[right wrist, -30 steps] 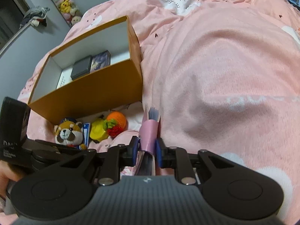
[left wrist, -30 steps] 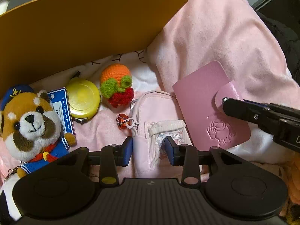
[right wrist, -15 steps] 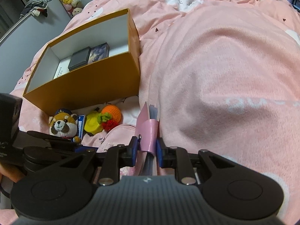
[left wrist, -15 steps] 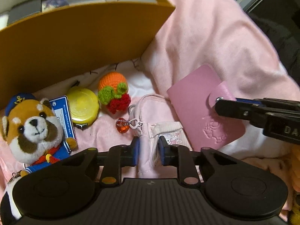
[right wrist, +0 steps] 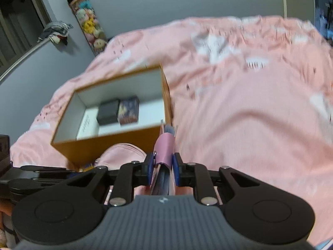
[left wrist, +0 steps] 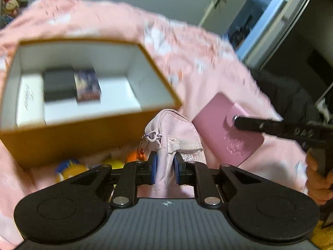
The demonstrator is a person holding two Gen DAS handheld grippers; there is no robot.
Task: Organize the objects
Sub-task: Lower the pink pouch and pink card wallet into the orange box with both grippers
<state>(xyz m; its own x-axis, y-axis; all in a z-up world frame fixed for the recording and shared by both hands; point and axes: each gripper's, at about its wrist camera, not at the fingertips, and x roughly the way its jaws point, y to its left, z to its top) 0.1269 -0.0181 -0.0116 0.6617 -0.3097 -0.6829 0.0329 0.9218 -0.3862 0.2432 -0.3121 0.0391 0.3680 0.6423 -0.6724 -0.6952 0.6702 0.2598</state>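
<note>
My left gripper (left wrist: 165, 164) is shut on a pale pink mini backpack pouch (left wrist: 172, 129), held off the bed with an orange charm dangling from its zip. Just in front stands the open orange box (left wrist: 89, 129); a black case (left wrist: 59, 85) and a card deck (left wrist: 87, 86) lie inside. My right gripper (right wrist: 163, 165) is shut on the strap edge of a pink card holder (right wrist: 164, 145), held upright. That card holder (left wrist: 224, 129) also hangs to the right in the left wrist view. The pouch (right wrist: 120, 154) and the box (right wrist: 116, 143) lie to the left in the right wrist view.
A plush toy (left wrist: 70, 167) and a yellow round thing (left wrist: 114, 163) lie blurred below the box's near wall. The pink duvet (right wrist: 249, 108) covers the bed. A hand (left wrist: 316, 179) holds the right gripper's handle. A tall tube of plush toys (right wrist: 89, 23) stands by the wall.
The left jaws closed on the pouch and lifted it off the bed. Both grippers rose and tilted up, so the inside of the box now shows. The card holder rose with the right gripper.
</note>
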